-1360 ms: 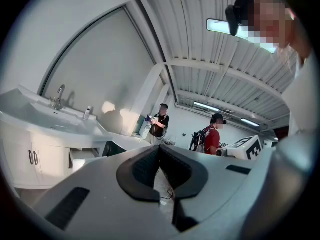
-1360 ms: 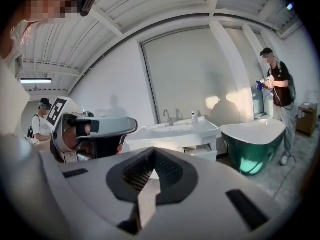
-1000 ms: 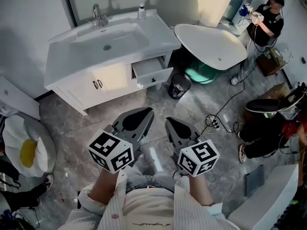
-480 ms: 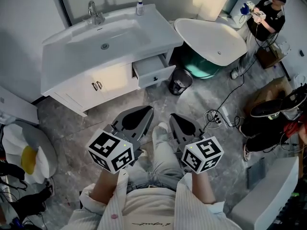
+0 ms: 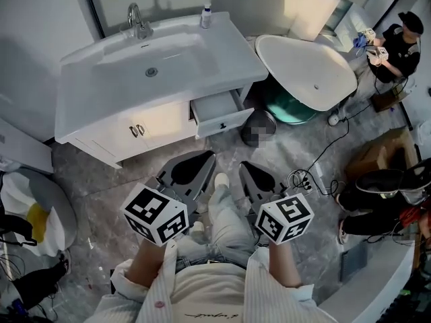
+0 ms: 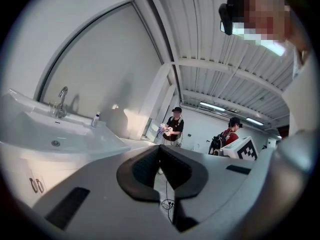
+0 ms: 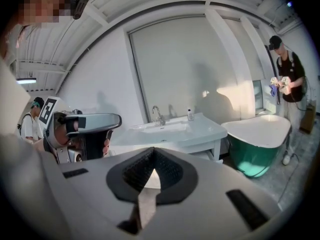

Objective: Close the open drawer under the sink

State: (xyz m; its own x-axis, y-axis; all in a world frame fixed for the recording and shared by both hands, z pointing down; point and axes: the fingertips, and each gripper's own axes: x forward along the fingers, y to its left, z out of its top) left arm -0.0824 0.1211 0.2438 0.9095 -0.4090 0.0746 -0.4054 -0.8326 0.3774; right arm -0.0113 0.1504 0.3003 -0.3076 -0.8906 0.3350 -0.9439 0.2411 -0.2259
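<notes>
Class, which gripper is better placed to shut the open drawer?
Right, probably: the right gripper faces the white sink cabinet and its open white drawer; the left gripper aims past them.

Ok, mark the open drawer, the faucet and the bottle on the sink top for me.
open drawer (image 5: pixel 217 105): head view, on its pale inside.
faucet (image 5: pixel 137 20): head view, on the spout.
bottle (image 5: pixel 205 20): head view, on its body.

Left gripper (image 6: pixel 160 148), jaws together and empty, with the sink (image 6: pixel 52 134) to its left.
</notes>
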